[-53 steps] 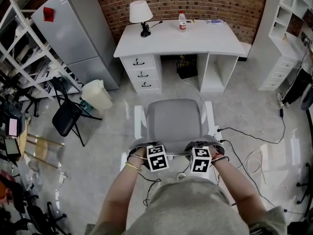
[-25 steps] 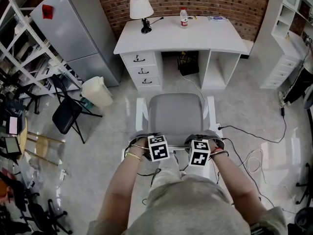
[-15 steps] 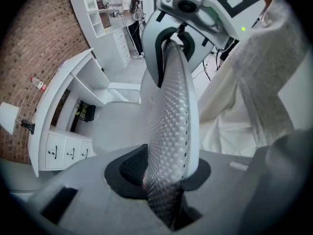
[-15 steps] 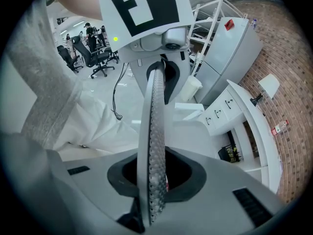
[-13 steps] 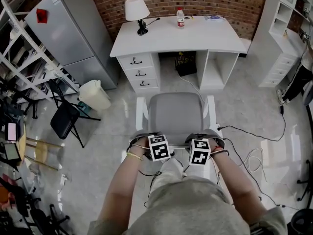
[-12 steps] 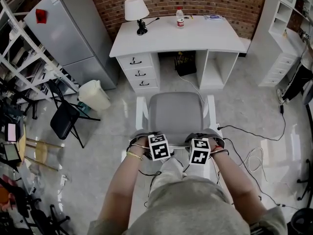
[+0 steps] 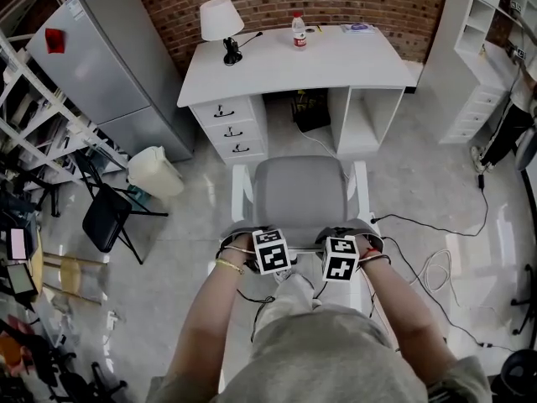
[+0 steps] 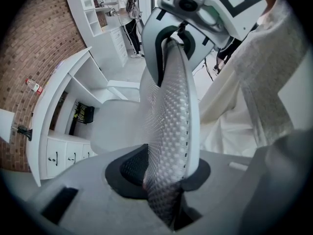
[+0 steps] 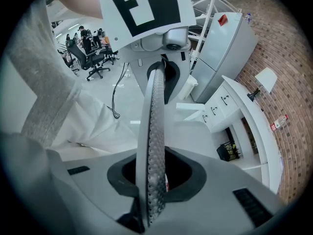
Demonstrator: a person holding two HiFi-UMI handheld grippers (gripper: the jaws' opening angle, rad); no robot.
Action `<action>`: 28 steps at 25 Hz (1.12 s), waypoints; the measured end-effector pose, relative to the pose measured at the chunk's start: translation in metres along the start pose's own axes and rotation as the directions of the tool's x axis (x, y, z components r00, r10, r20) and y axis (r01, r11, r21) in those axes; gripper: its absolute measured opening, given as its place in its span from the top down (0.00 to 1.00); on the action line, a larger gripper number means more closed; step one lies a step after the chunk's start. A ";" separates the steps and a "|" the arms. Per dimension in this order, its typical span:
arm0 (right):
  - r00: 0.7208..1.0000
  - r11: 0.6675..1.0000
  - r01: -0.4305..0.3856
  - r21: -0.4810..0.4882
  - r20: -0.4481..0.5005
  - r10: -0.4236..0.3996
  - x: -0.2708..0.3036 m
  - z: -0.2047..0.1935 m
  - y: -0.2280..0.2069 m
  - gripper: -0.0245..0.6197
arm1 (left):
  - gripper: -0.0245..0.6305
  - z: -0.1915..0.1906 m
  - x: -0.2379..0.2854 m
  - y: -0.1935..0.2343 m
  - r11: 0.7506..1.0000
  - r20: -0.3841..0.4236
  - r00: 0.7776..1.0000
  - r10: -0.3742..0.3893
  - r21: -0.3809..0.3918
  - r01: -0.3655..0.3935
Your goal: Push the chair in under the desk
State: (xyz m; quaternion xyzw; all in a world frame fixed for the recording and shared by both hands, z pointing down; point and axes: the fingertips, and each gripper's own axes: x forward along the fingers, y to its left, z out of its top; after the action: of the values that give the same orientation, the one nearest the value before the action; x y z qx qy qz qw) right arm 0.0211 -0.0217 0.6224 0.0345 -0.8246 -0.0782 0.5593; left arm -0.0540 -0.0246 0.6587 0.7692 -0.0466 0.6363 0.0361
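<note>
Head view is showing the left gripper [image 7: 267, 246] and right gripper [image 7: 342, 246] each clamping the chair [image 7: 299, 190] by its mesh backrest, apart from the desk [image 7: 336, 57].

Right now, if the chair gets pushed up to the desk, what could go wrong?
The cable lying on the floor before the desk could catch under the chair. The white armrests look wide for the gap beside the drawers, so they might bump. A bump could tip the bottle on top.
</note>
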 end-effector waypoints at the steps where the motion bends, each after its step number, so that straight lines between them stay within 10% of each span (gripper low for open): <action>1: 1.000 1.000 0.001 0.002 0.000 -0.001 0.001 0.000 -0.003 0.87 | 0.78 0.000 0.000 0.003 1.000 0.000 1.000 0.001 0.002 -0.001; 28: 1.000 1.000 0.002 0.021 -0.008 -0.002 0.010 -0.004 -0.045 0.87 | 0.78 0.004 0.003 0.048 1.000 0.002 1.000 -0.001 0.031 0.001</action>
State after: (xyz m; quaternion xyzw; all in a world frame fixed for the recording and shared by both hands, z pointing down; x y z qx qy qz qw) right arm 0.0194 -0.0677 0.6255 0.0415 -0.8232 -0.0701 0.5619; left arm -0.0549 -0.0734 0.6603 0.7704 -0.0364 0.6360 0.0244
